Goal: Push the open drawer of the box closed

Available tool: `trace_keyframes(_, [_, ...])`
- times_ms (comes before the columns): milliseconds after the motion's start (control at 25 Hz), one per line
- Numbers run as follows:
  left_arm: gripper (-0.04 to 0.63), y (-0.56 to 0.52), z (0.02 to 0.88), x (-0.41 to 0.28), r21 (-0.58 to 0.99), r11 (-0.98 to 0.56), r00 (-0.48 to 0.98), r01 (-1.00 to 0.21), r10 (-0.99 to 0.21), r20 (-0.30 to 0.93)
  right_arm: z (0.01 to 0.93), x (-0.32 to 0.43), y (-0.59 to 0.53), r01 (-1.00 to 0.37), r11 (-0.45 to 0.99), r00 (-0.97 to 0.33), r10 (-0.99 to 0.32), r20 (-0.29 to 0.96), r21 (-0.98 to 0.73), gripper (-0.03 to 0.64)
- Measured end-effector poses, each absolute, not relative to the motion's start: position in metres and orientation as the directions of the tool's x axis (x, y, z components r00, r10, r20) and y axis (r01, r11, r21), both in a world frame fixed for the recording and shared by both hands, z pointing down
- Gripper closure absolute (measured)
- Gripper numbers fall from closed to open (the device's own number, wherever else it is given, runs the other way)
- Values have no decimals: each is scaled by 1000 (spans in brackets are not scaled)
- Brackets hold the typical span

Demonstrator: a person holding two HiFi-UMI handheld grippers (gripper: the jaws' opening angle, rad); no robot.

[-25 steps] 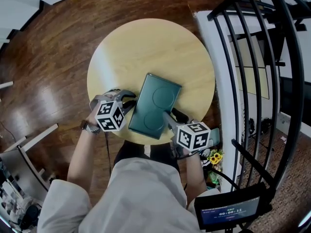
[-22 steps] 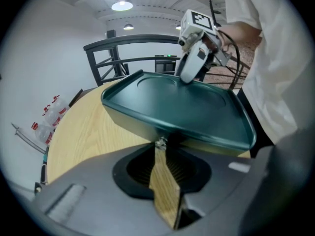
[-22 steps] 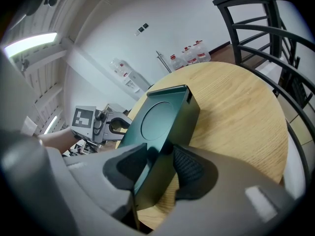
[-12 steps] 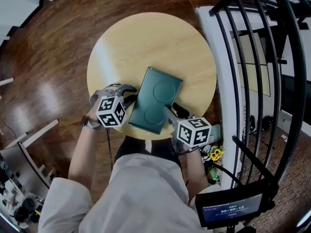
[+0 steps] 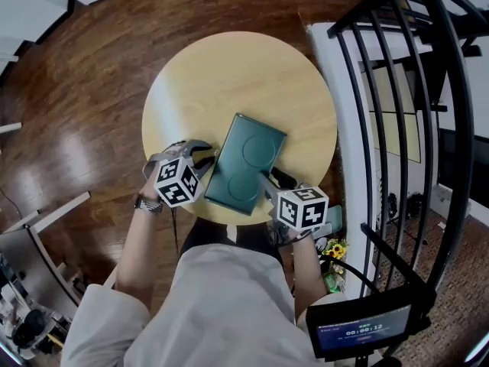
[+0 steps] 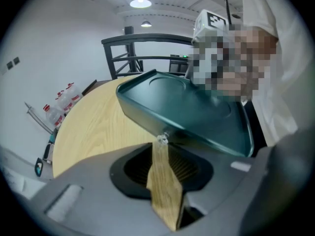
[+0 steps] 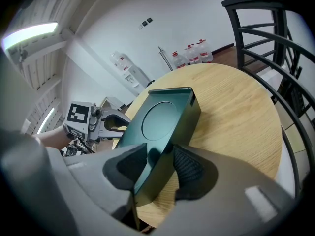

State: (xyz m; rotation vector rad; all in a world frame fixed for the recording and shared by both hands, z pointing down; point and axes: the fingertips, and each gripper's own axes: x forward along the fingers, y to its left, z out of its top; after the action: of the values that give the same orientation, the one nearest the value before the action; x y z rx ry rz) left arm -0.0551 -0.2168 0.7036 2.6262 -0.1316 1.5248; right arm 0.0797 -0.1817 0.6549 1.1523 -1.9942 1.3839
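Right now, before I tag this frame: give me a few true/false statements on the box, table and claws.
1. A dark green rectangular box lies on the round light wooden table. True.
2. The left claw is clamped shut. False: its jaws stand apart, having just been opening, with the small shiny knob at their tips unpinched.
3. The right claw is at the box's far end. False: it grips the near right corner, by the person.
4. The box lid shows two circular outlines. True.
5. The black metal railing stands left of the table in the head view. False: it stands to the right.
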Motion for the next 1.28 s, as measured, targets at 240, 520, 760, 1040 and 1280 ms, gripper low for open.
trace_keyframes(240, [497,-225,692,-61,28,-972,523,-234,-102,846,649,85,-188,-833,155,-546,-385,745,-530,449])
trace_keyframes(520, [535,-251,656,-58,-47,-941,571,-336,-243,785,620,91,-213,-864,216,-502,-442,743,-455,449])
trace_keyframes(760, [574,-277,600,-60,-68,-893,625,-446,-364,690,573,89,-243,-883,307,-468,-537,702,-354,463])
trace_keyframes(1040, [588,-316,528,-63,-159,-767,614,-621,-603,509,529,79,-272,-887,404,-450,-648,615,-224,541])
trace_keyframes(1280, [588,-326,488,-68,-158,-742,631,-651,-645,431,489,71,-284,-895,428,-423,-732,535,-121,567])
